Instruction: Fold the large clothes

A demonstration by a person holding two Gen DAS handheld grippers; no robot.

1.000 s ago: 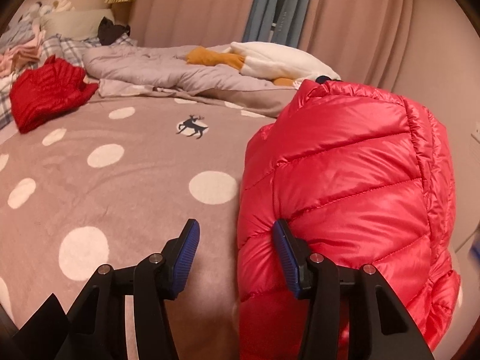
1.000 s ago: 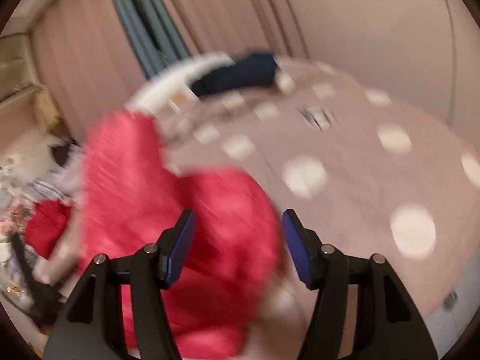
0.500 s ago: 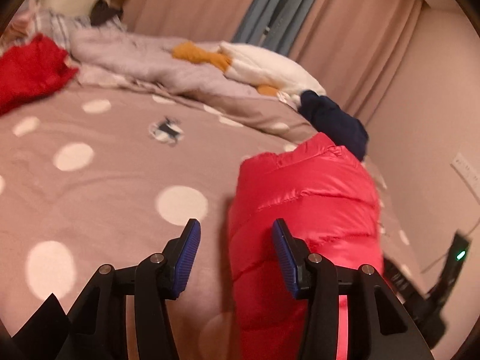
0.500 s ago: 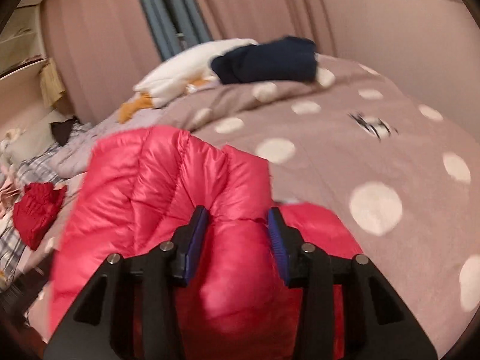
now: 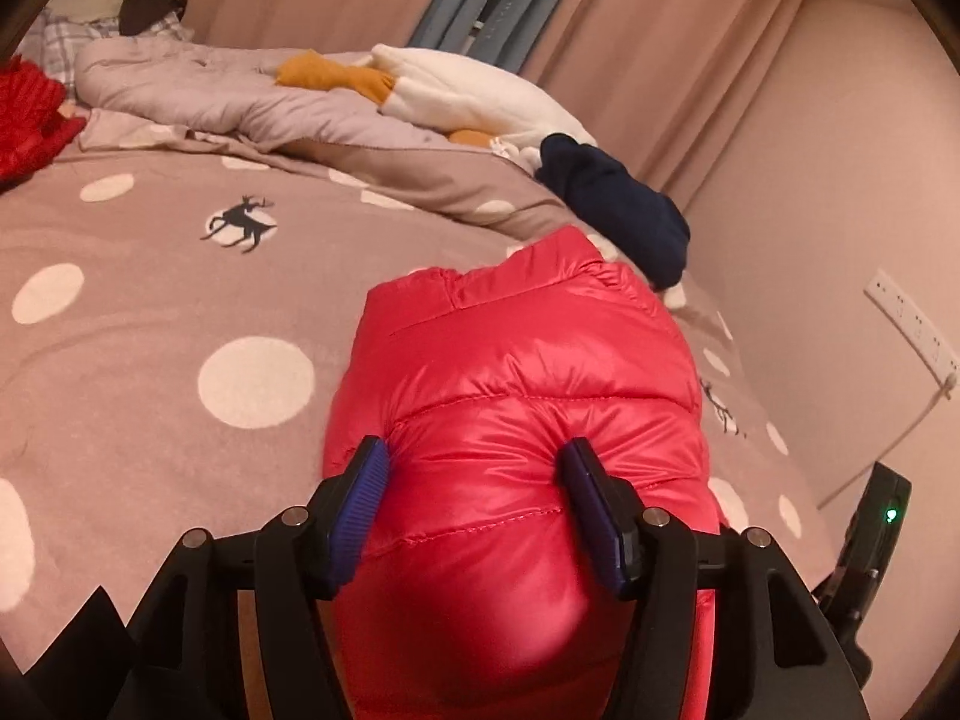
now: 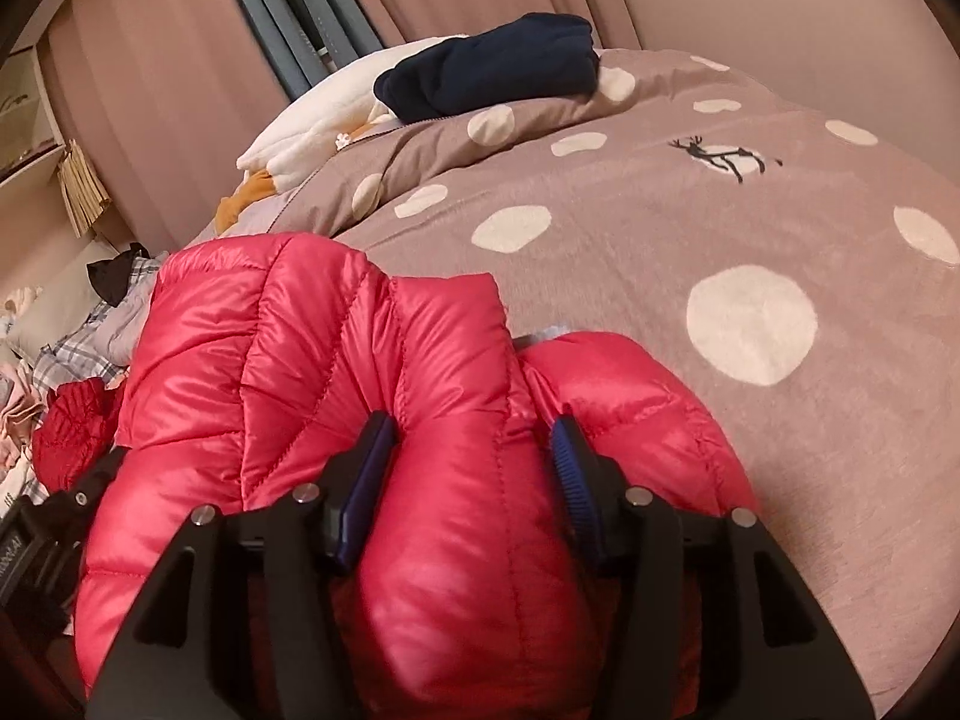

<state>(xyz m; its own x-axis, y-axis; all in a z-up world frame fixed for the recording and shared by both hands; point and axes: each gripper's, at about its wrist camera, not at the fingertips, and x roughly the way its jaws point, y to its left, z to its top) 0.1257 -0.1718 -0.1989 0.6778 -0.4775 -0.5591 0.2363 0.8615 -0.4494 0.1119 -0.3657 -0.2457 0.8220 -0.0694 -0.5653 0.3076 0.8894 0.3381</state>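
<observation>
While the jacket [image 5: 516, 360] lies on the near bed [image 5: 150, 330], both grippers, left [image 5: 474, 468] and right [image 6: 471, 444], pinch its puffy near end.

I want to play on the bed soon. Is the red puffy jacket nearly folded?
Partly. The red jacket already lies on the dotted bedspread as a narrow bundle, so some folding looks done. Right now the left claw and the right claw each squeeze a puffy fold of it. Probably left: one more fold and setting it down. A red garment further back looks unfolded too.
</observation>
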